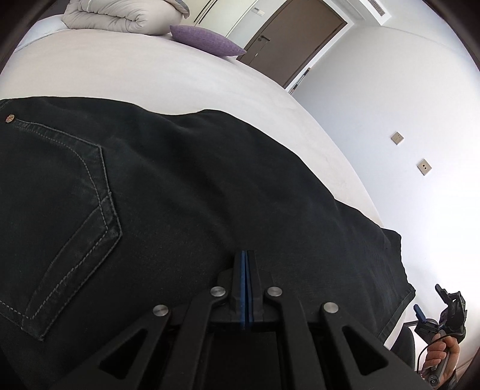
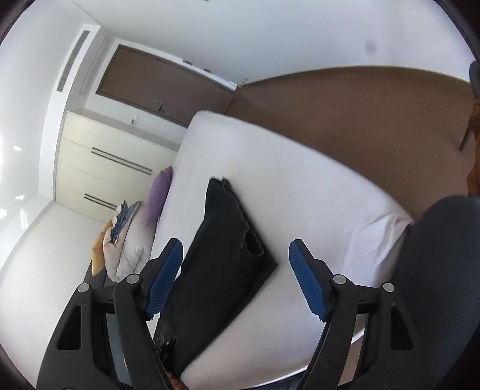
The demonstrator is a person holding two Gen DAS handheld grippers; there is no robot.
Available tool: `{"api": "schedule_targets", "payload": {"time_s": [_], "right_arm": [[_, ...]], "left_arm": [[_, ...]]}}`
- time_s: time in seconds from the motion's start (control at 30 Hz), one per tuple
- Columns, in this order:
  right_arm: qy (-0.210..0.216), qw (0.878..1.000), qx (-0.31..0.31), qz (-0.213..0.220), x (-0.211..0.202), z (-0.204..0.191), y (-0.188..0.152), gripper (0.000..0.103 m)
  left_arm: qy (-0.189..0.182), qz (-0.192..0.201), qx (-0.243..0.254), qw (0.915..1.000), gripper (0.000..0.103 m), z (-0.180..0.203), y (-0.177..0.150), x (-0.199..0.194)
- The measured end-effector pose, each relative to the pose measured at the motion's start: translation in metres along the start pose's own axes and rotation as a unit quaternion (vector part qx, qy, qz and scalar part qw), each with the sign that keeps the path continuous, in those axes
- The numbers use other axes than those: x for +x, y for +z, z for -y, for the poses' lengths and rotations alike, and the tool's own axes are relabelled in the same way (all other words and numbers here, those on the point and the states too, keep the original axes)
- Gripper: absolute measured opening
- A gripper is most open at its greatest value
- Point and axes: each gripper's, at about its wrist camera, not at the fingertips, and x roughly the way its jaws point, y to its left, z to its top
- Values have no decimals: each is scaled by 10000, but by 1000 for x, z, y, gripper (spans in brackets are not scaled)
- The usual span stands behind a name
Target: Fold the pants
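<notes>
Black denim pants [image 1: 186,192] with grey stitching around a back pocket lie folded lengthwise on the white bed sheet [image 1: 150,78]. Low over them, the left gripper [image 1: 245,255] has its blue pads pressed together on nothing, while the right gripper [image 2: 235,255] hangs wide open, empty. Farther off rest a purple cushion [image 1: 207,40] and a rolled grey duvet [image 1: 120,15].

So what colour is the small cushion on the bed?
Purple small cushion; clearest in the left wrist view.
</notes>
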Motion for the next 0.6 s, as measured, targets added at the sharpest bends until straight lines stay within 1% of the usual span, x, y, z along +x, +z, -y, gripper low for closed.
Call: {"api": "schedule_targets", "payload": {"time_s": [0.03, 0.13, 0.2, 0.3, 0.37, 0.47, 0.5, 0.57, 0.6], "right_arm": [[-5, 9999, 103, -75, 16, -17, -10, 74], [130, 9979, 590, -224, 35, -7, -28, 74], [274, 9974, 649, -151, 35, -4, -31, 74], [490, 9955, 792, -171, 50, -6, -33, 72], [620, 9936, 912, -228, 66, -8, -32, 67], [739, 9922, 946, -335, 84, -14, -32, 63], [737, 9923, 939, -315, 90, -16, -32, 61], [719, 9923, 974, -256, 100, -19, -30, 54], [727, 9920, 1003, -226, 105, -21, -28, 54]], "left_arm": [[2, 2, 6, 10000, 5, -1, 0, -2], [-1, 9, 1, 10000, 5, -2, 0, -1], [-9, 15, -3, 10000, 5, -2, 0, -1], [-3, 18, -4, 10000, 5, -2, -1, -1], [-6, 17, -9, 10000, 5, -1, -1, 0], [-6, 8, -24, 10000, 5, -2, -1, -1], [-6, 5, -27, 10000, 5, -2, -1, -1], [-9, 0, -39, 10000, 5, -3, 0, -1], [-10, -4, -47, 10000, 5, -3, 0, -1]]}}
